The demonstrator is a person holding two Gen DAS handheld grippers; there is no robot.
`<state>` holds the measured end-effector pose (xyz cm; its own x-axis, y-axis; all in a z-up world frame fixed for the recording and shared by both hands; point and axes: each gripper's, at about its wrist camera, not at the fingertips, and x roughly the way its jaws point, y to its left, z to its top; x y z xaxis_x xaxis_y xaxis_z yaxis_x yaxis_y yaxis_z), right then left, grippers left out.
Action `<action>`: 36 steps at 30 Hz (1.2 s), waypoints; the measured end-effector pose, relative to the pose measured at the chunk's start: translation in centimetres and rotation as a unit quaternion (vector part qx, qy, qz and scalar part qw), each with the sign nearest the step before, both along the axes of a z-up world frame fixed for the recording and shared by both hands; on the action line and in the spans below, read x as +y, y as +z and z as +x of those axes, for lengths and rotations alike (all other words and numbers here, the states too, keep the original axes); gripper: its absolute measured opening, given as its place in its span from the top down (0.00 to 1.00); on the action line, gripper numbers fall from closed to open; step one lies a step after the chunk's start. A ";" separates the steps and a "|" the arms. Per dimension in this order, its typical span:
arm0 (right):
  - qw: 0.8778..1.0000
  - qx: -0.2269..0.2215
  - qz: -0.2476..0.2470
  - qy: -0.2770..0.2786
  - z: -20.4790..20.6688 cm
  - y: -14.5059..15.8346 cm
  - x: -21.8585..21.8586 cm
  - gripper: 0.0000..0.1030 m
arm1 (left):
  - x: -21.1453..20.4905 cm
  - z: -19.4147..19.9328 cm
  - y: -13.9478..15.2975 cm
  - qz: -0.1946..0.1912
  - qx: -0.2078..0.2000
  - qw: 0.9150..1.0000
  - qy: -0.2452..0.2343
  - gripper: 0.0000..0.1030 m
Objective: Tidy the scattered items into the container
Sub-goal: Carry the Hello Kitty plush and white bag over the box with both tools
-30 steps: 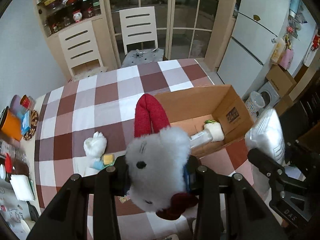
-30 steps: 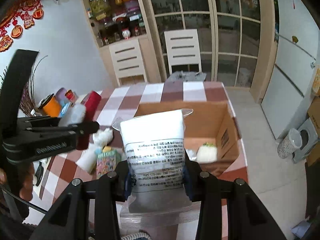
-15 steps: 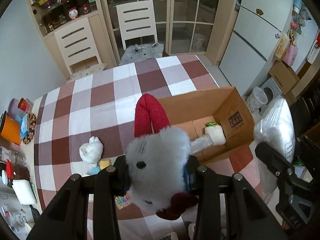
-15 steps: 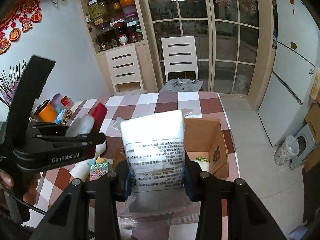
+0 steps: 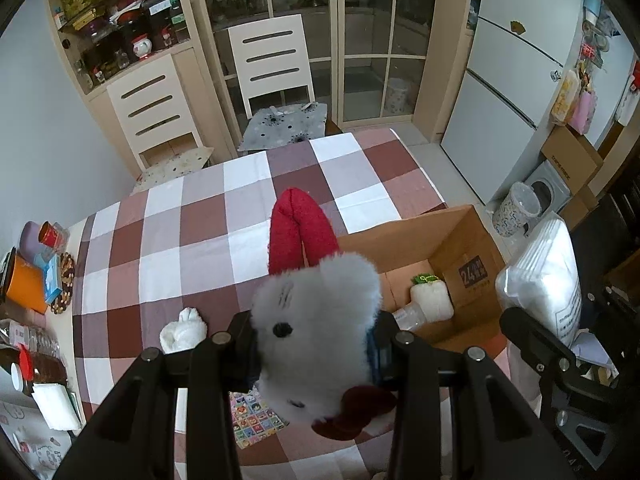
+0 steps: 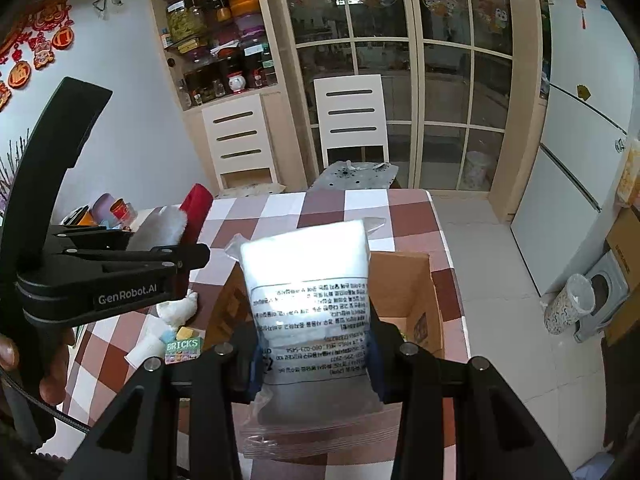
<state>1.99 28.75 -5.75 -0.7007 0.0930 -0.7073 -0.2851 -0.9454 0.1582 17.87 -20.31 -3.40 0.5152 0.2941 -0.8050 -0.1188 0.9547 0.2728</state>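
While both hands were up over the checkered table point(image 5: 192, 240), each gripper had something clamped in it. The left gripper point(image 5: 316, 344) had its jaws squeezed onto a fluffy white plush toy point(image 5: 316, 320) with a black eye, red ears poking up and away from the camera, and a dark red bow hanging at the bottom. The right gripper point(image 6: 312, 356) had its jaws pinched on a white plastic-wrapped pack point(image 6: 308, 296) with lines of printed text on it, held upright over the near right part of the table. The cardboard box point(image 5: 440, 248) sat open by the table's right edge, and inside it I could see a clear bottle point(image 5: 410, 314) lying next to a white soft thing with a green top point(image 5: 432, 296). Left of the box, toward the near edge, there was still loose stuff on the table: a small white plush point(image 5: 182, 330), a colourful box labelled BRICKS point(image 6: 183, 349), and a couple of little yellow and blue blocks point(image 6: 178, 334) just beside it. From the right wrist view the left gripper showed side-on with the toy's white fur and red ears sticking out past the tips. Along the table's far left edge sat an orange cup point(image 5: 20, 288), a red can point(image 5: 50, 234) and some other clutter, and two white chairs point(image 5: 276, 60) stood beyond the far edge.
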 end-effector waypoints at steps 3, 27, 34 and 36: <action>1.000 0.000 -0.002 -0.004 -0.1 -0.1 0.5 0.61 | -0.1 0.4 -0.3 -0.001 0.005 1.000 -0.003 0.61; 0.999 -0.046 -0.014 -0.005 -2.0 -2.9 1.6 0.61 | 0.3 2.7 -4.3 -0.021 0.078 0.997 -0.011 0.61; 0.998 -0.052 -0.018 -0.001 -2.7 -3.5 1.9 0.61 | 0.5 3.4 -4.8 -0.023 0.087 0.996 -0.010 0.61; 0.998 -0.053 -0.019 0.000 -2.9 -3.7 1.9 0.61 | 0.5 3.5 -4.9 -0.022 0.087 0.996 -0.011 0.61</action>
